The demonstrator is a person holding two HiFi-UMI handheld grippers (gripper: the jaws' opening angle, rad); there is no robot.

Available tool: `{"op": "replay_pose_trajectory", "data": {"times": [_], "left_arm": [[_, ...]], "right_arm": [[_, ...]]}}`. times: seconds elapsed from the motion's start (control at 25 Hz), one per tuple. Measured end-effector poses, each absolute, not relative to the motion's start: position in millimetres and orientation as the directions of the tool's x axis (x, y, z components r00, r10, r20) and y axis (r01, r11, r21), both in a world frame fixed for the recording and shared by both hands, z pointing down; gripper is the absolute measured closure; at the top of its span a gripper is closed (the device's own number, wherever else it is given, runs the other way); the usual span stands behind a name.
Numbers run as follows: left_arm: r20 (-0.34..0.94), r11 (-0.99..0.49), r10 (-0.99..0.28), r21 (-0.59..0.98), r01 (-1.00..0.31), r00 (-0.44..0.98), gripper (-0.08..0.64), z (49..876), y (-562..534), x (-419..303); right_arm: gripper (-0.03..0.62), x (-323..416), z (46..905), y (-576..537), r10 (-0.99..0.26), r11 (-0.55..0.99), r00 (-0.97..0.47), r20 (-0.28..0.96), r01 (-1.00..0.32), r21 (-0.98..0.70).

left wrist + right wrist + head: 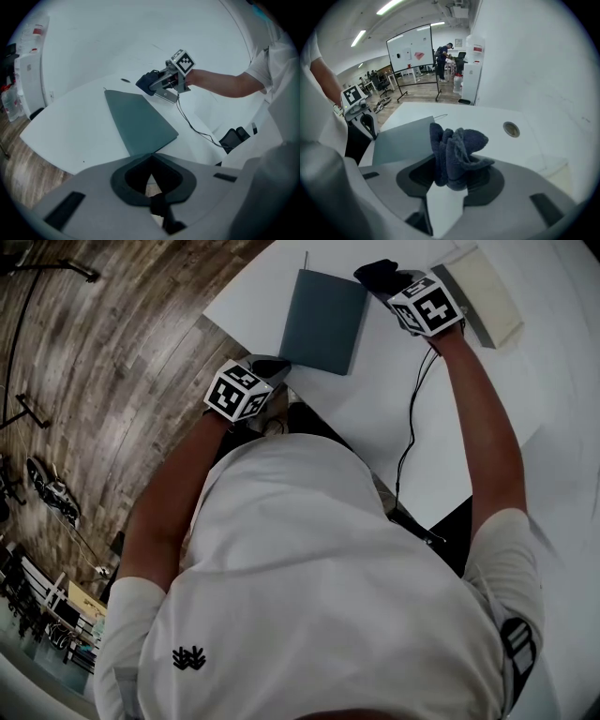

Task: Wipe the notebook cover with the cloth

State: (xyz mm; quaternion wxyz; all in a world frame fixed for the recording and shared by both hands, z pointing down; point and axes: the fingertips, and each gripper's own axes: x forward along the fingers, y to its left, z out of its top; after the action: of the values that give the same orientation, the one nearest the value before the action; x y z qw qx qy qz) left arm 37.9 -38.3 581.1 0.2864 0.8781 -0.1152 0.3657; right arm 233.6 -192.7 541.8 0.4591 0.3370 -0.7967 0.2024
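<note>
While we're leaning over the white table (375, 418), we're holding the L gripper (270, 365) at the near left corner of the notebook (323, 320). Its jaws are pinched tip to tip right at that corner, tho we're not seeing whether any cover is caught btw them. The notebook, dark teal and closed, is lying flat near the table's edge, roughly btw the two grippers. Moving right, we're holding the R gripper (392, 285) just beside the notebook's far right corner. Its jaws are clamping a bunched-up dark blue cloth (457, 150), w/ most of the wad sticking out past the tips. A black cable (412, 413) is trailing from that gripper back across the table. Far right, a cream pad (487, 287) is sitting well apart from the notebook.
</note>
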Motion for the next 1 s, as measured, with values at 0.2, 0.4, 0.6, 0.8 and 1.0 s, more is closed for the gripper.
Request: {"op": "replay_pose_trajectory", "data": {"times": [0.2, 0.4, 0.6, 0.8, 1.0], "left_arm": [[0.626, -0.822, 0.003, 0.446, -0.355, 0.78, 0.554, 545.1, -45.5, 33.5], [0.508, -0.844, -0.005, 0.46, -0.276, 0.861, 0.554, 490.6, -54.0, 17.5], [0.405, -0.856, -0.03, 0.462, -0.233, 0.914, 0.554, 440.6, -58.3, -13.2], [0.339, -0.876, -0.041, 0.44, -0.197, 0.94, 0.554, 411.9, -52.1, -50.2], [0.286, -0.896, -0.044, 0.413, -0.165, 0.957, 0.554, 388.2, -42.3, -79.5]], "right_arm": [[0.433, 228.0, 512.3, -150.9, -0.486, 0.535, -0.379, 0.788, -0.842, -0.075], [0.431, 204.9, 479.7, -88.3, -0.646, 0.337, -0.372, 0.666, -0.922, -0.188], [0.431, 158.1, 454.3, -24.2, -0.721, 0.251, -0.351, 0.597, -0.936, -0.246], [0.431, 108.6, 435.0, 15.6, -0.773, 0.188, -0.321, 0.548, -0.94, -0.286], [0.431, 66.6, 414.8, 43.6, -0.815, 0.155, -0.279, 0.508, -0.95, -0.272]]}}
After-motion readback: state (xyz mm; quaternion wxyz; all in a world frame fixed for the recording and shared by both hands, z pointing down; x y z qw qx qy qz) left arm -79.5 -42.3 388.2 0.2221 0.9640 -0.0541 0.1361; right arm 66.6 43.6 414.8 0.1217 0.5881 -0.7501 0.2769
